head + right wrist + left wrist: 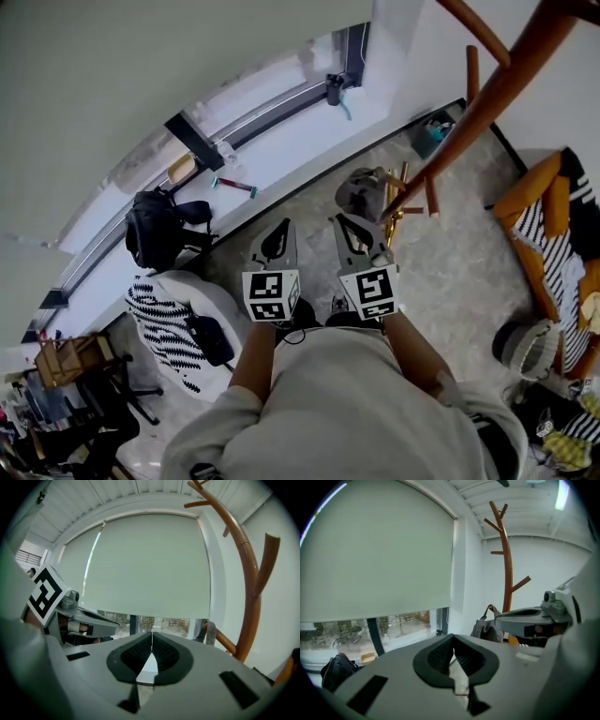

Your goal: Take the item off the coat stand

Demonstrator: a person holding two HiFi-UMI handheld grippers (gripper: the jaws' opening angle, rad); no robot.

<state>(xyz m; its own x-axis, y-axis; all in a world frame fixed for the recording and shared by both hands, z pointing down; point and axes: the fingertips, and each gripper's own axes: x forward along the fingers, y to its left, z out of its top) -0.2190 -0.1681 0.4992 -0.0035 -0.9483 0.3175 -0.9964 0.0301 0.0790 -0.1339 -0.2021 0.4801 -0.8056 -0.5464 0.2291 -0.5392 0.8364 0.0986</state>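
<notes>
A brown wooden coat stand [487, 94] rises at the right of the head view, its foot near the wall. A grey bag [360, 193] hangs from one of its low pegs, close to the floor. My left gripper [279, 232] and right gripper [351, 227] are side by side in front of me, both shut and empty, short of the bag. In the left gripper view the stand [505, 569] and the bag [486, 629] lie ahead to the right, beyond my shut left gripper [453, 638]. In the right gripper view, my right gripper [152, 635] is shut, and the bag's strap [209, 633] shows beside the stand [251, 592].
A black backpack [154, 231] sits on the white windowsill [281, 150]. A black-and-white patterned seat [174, 324] stands at my left. Orange and striped cushions [544, 234] and a round basket [523, 343] lie on the floor at the right. A lowered blind [145, 569] covers the window.
</notes>
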